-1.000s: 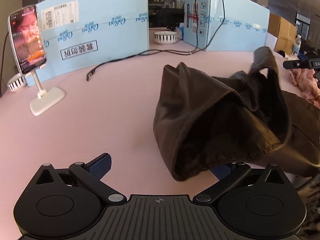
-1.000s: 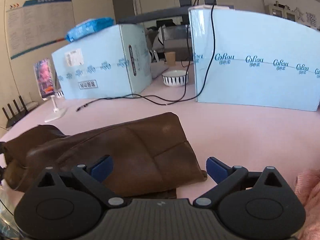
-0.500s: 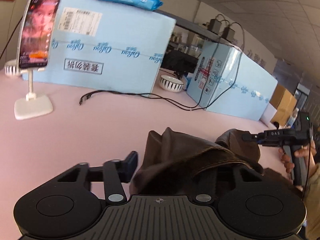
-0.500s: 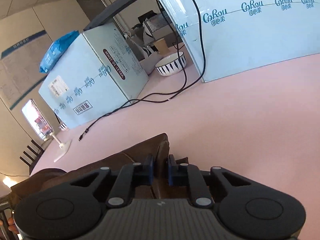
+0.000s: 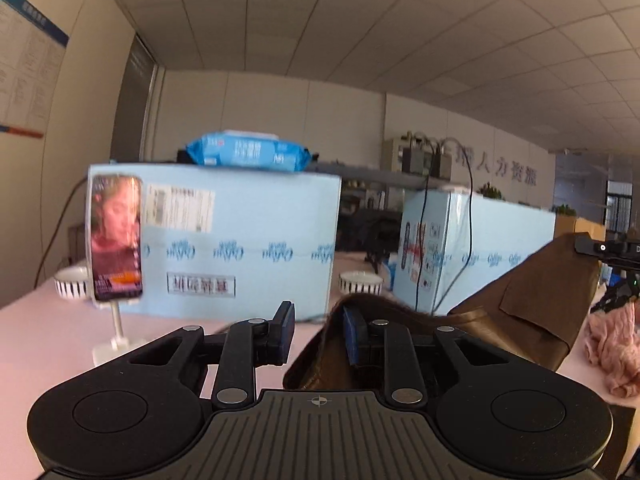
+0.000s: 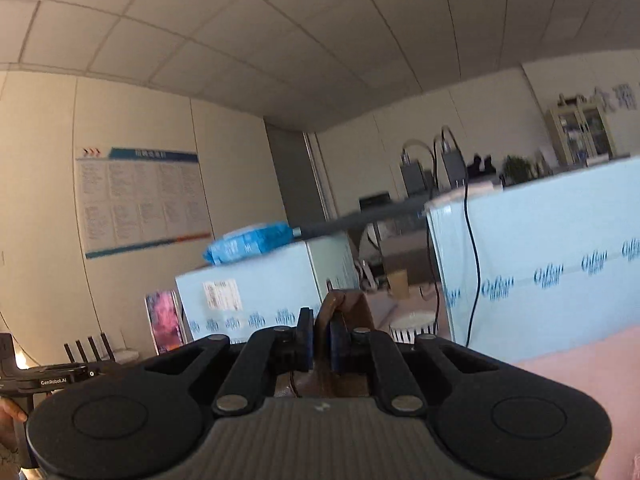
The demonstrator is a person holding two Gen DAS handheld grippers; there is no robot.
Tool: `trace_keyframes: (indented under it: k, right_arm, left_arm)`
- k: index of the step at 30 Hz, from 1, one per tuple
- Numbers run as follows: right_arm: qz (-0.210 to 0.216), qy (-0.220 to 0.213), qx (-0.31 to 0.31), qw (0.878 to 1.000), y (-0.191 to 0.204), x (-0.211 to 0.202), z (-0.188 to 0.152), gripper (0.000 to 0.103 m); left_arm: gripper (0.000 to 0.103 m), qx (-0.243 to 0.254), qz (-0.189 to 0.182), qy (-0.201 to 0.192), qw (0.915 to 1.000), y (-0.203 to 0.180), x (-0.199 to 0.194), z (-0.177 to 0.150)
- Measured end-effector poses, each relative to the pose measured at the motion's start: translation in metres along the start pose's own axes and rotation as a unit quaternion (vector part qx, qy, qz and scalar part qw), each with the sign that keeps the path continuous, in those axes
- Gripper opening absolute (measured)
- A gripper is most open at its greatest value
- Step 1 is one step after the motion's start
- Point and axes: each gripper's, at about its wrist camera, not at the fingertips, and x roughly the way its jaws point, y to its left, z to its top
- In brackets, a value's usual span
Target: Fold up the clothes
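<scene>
Both grippers, left gripper [image 5: 318, 330] closing and right gripper [image 6: 318, 338] clamped, pinch the brown garment [image 5: 532, 300], holding it raised and stretched between them, seemingly for folding.

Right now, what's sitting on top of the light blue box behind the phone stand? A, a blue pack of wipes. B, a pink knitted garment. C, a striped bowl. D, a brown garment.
A: the blue pack of wipes lies on top of the light blue box, while the striped bowl stands on the table and the brown garment is held up between the grippers.
</scene>
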Motion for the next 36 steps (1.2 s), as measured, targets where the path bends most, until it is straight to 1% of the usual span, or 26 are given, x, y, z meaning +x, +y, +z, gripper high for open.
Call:
trace_keyframes:
  k: [2, 4, 5, 7, 8, 9, 10, 11, 12, 13, 16, 17, 19, 20, 21, 22, 23, 24, 26, 27, 28, 29, 30, 32, 34, 36]
  right_arm:
    - [0.003, -0.031, -0.011, 0.999, 0.007, -0.010, 0.012, 0.008]
    - [-0.014, -0.047, -0.025, 0.998, 0.012, -0.009, 0.021, 0.008]
    - [-0.035, -0.043, -0.024, 0.998, 0.012, 0.001, 0.022, 0.008]
    - [-0.057, -0.023, -0.016, 0.998, 0.008, 0.021, 0.020, 0.008]
    - [-0.073, -0.012, -0.012, 0.997, 0.003, 0.037, 0.016, 0.008]
    - [-0.091, -0.002, -0.012, 0.996, -0.002, 0.055, 0.012, 0.008]
    - [-0.112, 0.005, -0.014, 0.994, -0.008, 0.072, 0.008, 0.008]
    - [-0.133, 0.008, -0.013, 0.991, -0.015, 0.088, 0.006, 0.007]
    - [-0.151, 0.008, -0.007, 0.988, -0.022, 0.100, 0.004, 0.007]
    - [-0.167, 0.008, -0.001, 0.986, -0.029, 0.110, 0.001, 0.007]
    - [-0.238, 0.007, 0.047, 0.970, -0.065, 0.151, -0.002, 0.007]
    - [-0.248, 0.017, 0.055, 0.967, -0.074, 0.161, -0.006, 0.014]
    - [-0.265, 0.085, 0.046, 0.959, -0.092, 0.192, -0.020, 0.030]
    - [-0.266, 0.118, 0.047, 0.956, -0.096, 0.202, -0.028, 0.042]
    - [-0.259, 0.139, 0.054, 0.954, -0.098, 0.206, -0.035, 0.047]
    - [-0.250, 0.146, 0.060, 0.955, -0.098, 0.206, -0.040, 0.048]
    - [-0.234, 0.146, 0.066, 0.959, -0.097, 0.201, -0.043, 0.052]
    - [-0.218, 0.147, 0.072, 0.962, -0.096, 0.196, -0.046, 0.061]
    - [-0.184, 0.147, 0.085, 0.968, -0.094, 0.185, -0.052, 0.071]
    - [-0.170, 0.156, 0.083, 0.969, -0.092, 0.180, -0.052, 0.073]
    - [-0.157, 0.166, 0.080, 0.970, -0.090, 0.174, -0.052, 0.073]
    - [-0.145, 0.182, 0.073, 0.970, -0.087, 0.164, -0.051, 0.075]
    - [-0.139, 0.192, 0.066, 0.969, -0.084, 0.151, -0.051, 0.075]
    - [-0.136, 0.201, 0.062, 0.968, -0.074, 0.129, -0.048, 0.075]
    - [-0.123, 0.211, 0.071, 0.967, -0.068, 0.103, -0.049, 0.075]
    - [-0.111, 0.217, 0.091, 0.966, -0.064, 0.072, -0.051, 0.075]
  left_arm:
    - [0.025, -0.001, -0.011, -0.019, 0.9997, 0.000, -0.009, 0.019]
    - [0.025, 0.009, -0.009, -0.011, 0.9999, -0.004, -0.005, 0.032]
    - [0.025, 0.012, -0.001, 0.007, 0.9999, -0.006, 0.006, 0.033]
    - [0.026, 0.010, -0.010, 0.042, 0.9990, -0.007, 0.024, 0.029]
    - [0.034, 0.001, -0.030, 0.084, 0.9960, -0.006, 0.038, 0.022]
    - [0.050, -0.010, -0.048, 0.118, 0.9918, -0.004, 0.047, 0.016]
    - [0.059, -0.021, -0.066, 0.151, 0.9861, -0.002, 0.054, 0.010]
    - [0.073, -0.026, -0.083, 0.181, 0.9797, -0.001, 0.058, 0.002]
    - [0.077, -0.020, -0.089, 0.197, 0.9762, -0.001, 0.057, -0.006]
    - [0.078, -0.016, -0.087, 0.198, 0.9762, -0.002, 0.055, -0.011]
    - [0.089, 0.017, -0.055, 0.191, 0.9799, 0.001, 0.041, -0.020]
    - [0.094, 0.023, -0.060, 0.196, 0.9785, 0.003, 0.037, -0.021]
    - [0.098, 0.032, -0.078, 0.211, 0.9738, 0.005, 0.030, -0.025]
    - [0.099, 0.035, -0.088, 0.221, 0.9707, 0.005, 0.029, -0.027]
    - [0.100, 0.042, -0.095, 0.232, 0.9672, 0.002, 0.029, -0.030]
    - [0.100, 0.050, -0.094, 0.240, 0.9648, -0.001, 0.032, -0.033]
    - [0.100, 0.058, -0.093, 0.248, 0.9625, -0.004, 0.034, -0.037]
    - [0.100, 0.065, -0.083, 0.254, 0.9614, -0.007, 0.039, -0.041]
    - [0.100, 0.065, -0.058, 0.264, 0.9605, -0.009, 0.056, -0.049]
    - [0.100, 0.058, -0.043, 0.268, 0.9607, -0.009, 0.067, -0.052]
    - [0.100, 0.037, -0.034, 0.266, 0.9628, -0.005, 0.079, -0.054]
    - [0.100, 0.023, -0.032, 0.262, 0.9643, -0.001, 0.086, -0.054]
    - [0.100, 0.004, -0.033, 0.254, 0.9666, 0.002, 0.098, -0.053]
    - [0.100, -0.009, -0.043, 0.247, 0.9681, 0.003, 0.119, -0.053]
    - [0.100, -0.010, -0.062, 0.252, 0.9658, 0.000, 0.142, -0.054]
    - [0.098, -0.010, -0.065, 0.255, 0.9647, -0.004, 0.164, -0.056]
